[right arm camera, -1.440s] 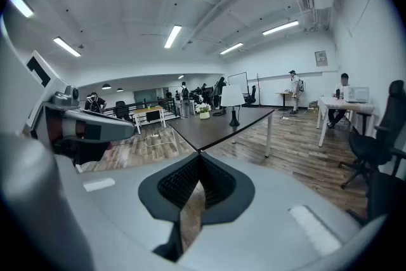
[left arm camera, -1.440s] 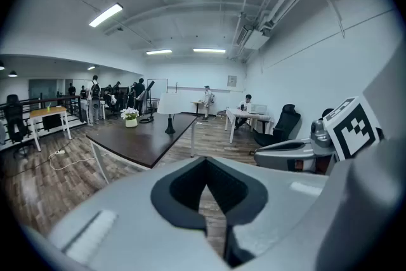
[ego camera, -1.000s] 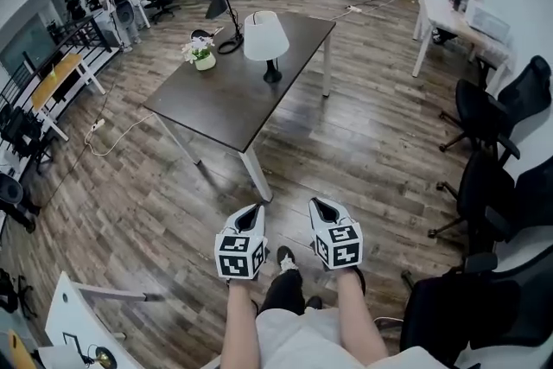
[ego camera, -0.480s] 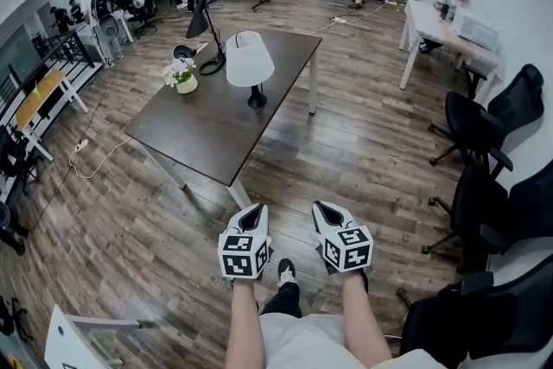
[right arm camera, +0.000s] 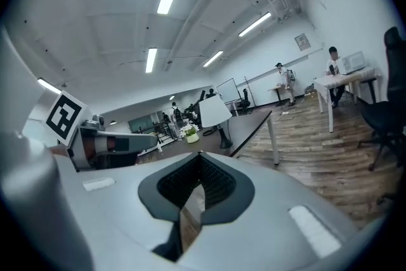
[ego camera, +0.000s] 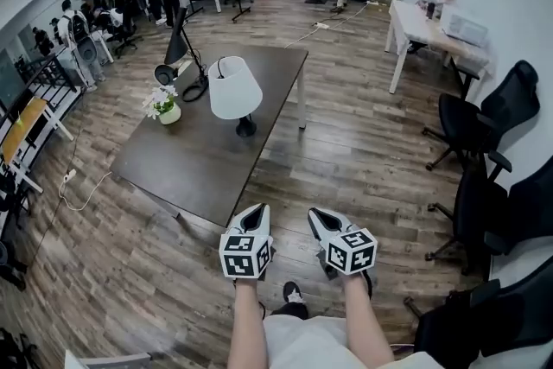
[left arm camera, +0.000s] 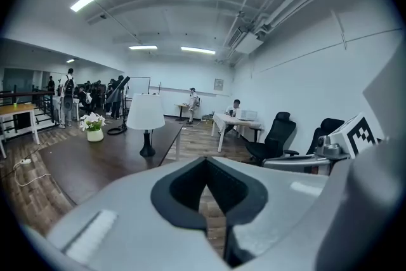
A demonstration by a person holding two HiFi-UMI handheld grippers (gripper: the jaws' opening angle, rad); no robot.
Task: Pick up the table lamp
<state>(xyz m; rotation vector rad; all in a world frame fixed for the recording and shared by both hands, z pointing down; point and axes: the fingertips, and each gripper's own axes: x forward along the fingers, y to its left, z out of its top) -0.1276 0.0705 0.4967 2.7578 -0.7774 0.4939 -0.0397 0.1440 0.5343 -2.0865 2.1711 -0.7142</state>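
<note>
The table lamp (ego camera: 234, 91) has a white shade and a black stem and foot. It stands upright near the middle of the dark brown table (ego camera: 199, 164). The left gripper view shows the lamp (left arm camera: 146, 115) ahead on the left, and in the right gripper view the lamp (right arm camera: 216, 112) is small and far off. My left gripper (ego camera: 255, 217) and right gripper (ego camera: 319, 217) hang side by side over the floor, short of the table's near corner. Both are shut with nothing between the jaws. In their own views the left gripper (left arm camera: 204, 165) and right gripper (right arm camera: 200, 159) point toward the table.
A small white pot of flowers (ego camera: 163, 105) and a black desk lamp (ego camera: 177, 56) stand at the table's left end. Black office chairs (ego camera: 471, 121) line the right side. A white desk (ego camera: 432, 26) with a seated person stands at the back right. Several people stand at the back left.
The table and lamp have come closer and lower in the head view as the person walked toward them. Both grippers stay shut in front of the body.
</note>
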